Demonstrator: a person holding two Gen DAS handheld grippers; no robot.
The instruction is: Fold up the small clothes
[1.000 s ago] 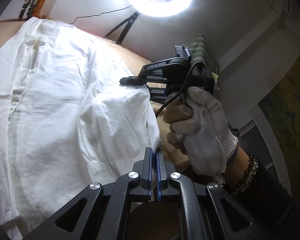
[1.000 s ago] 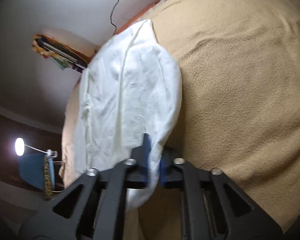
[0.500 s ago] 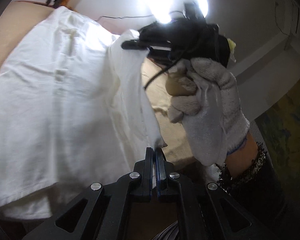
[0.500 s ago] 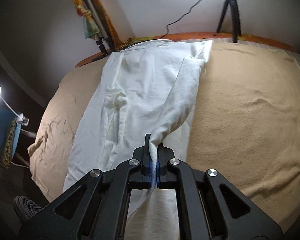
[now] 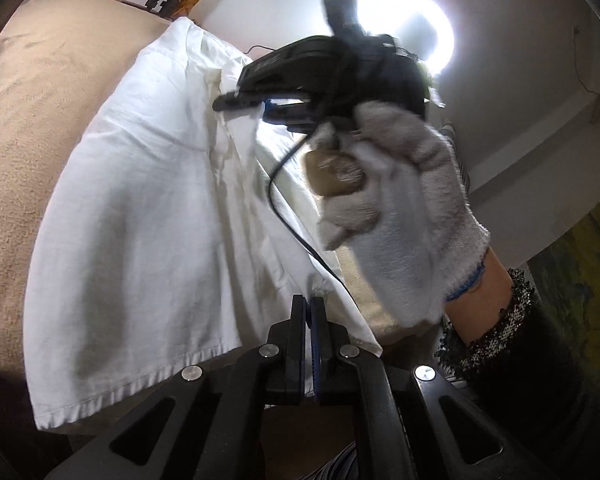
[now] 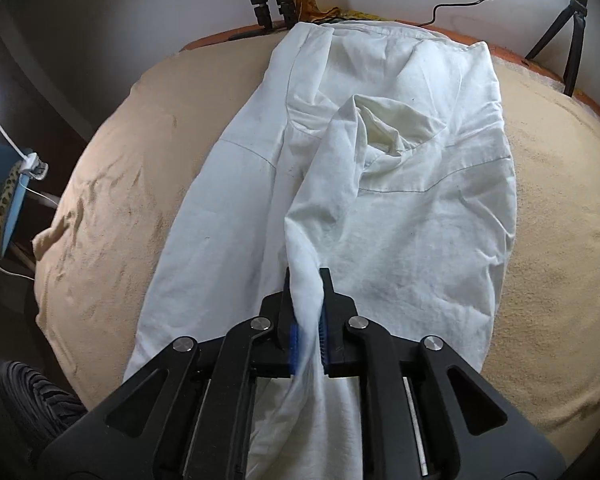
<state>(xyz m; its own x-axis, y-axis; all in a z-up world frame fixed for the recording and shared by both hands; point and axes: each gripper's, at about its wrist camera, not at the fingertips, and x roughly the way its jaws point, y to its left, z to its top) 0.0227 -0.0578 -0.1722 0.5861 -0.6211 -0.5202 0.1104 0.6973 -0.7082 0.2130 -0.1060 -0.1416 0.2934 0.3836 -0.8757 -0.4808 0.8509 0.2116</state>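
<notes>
Tan blanket (image 6: 548,208) under white garment (image 6: 400,208), tripod (image 6: 572,36) behind.

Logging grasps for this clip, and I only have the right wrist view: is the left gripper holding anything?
Observer: Yes. The left gripper has its jaws shut on an edge of the white garment, close to its hem.
Operator: Where is the right gripper relative to it?
Observer: The right gripper is up off the bed, beyond the left one, with a fold of the garment hanging from it.
Operator: Anything on the hand holding it?
Observer: The right hand wears a white knitted glove.
</notes>
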